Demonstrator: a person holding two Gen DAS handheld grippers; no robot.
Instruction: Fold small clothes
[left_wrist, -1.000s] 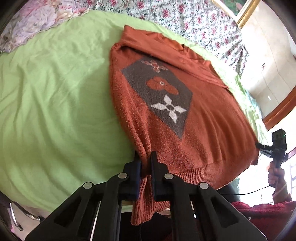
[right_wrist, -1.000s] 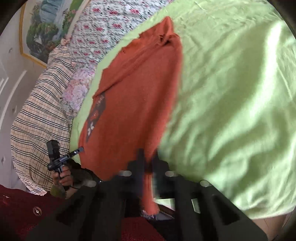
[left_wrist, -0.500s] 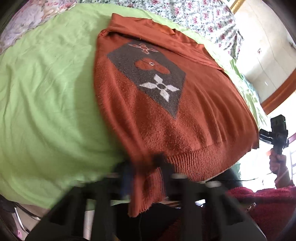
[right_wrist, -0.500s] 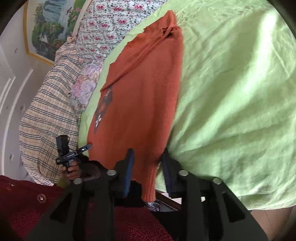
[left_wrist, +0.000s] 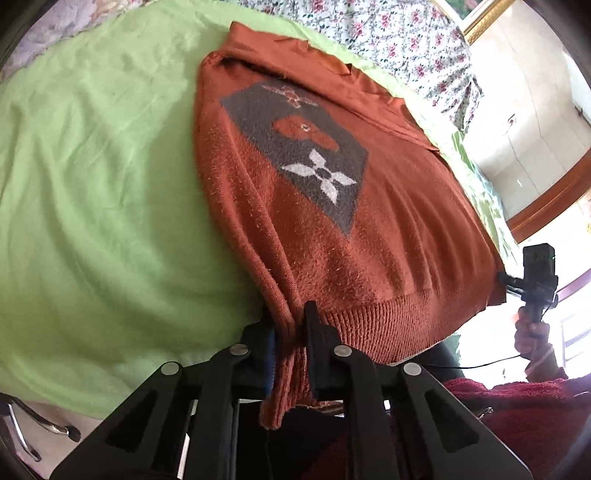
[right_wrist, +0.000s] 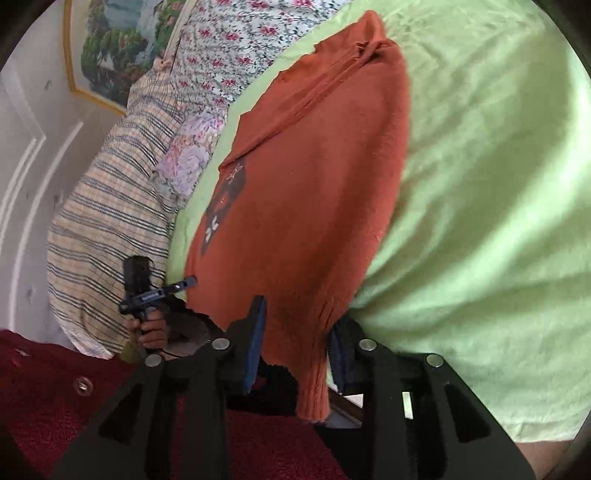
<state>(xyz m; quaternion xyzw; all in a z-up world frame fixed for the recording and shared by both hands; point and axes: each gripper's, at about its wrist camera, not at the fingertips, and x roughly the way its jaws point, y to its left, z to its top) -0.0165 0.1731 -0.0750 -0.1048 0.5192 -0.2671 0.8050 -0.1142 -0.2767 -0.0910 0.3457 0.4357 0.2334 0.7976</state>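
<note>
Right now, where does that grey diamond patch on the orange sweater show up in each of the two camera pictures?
Left wrist view: the patch sits upper centre, large, on the sweater.
Right wrist view: the patch is left of centre, small and seen edge-on, near the sweater's left edge.
Shared landmark: the white four-petal flower at the patch's near end, also seen in the right view.
</note>
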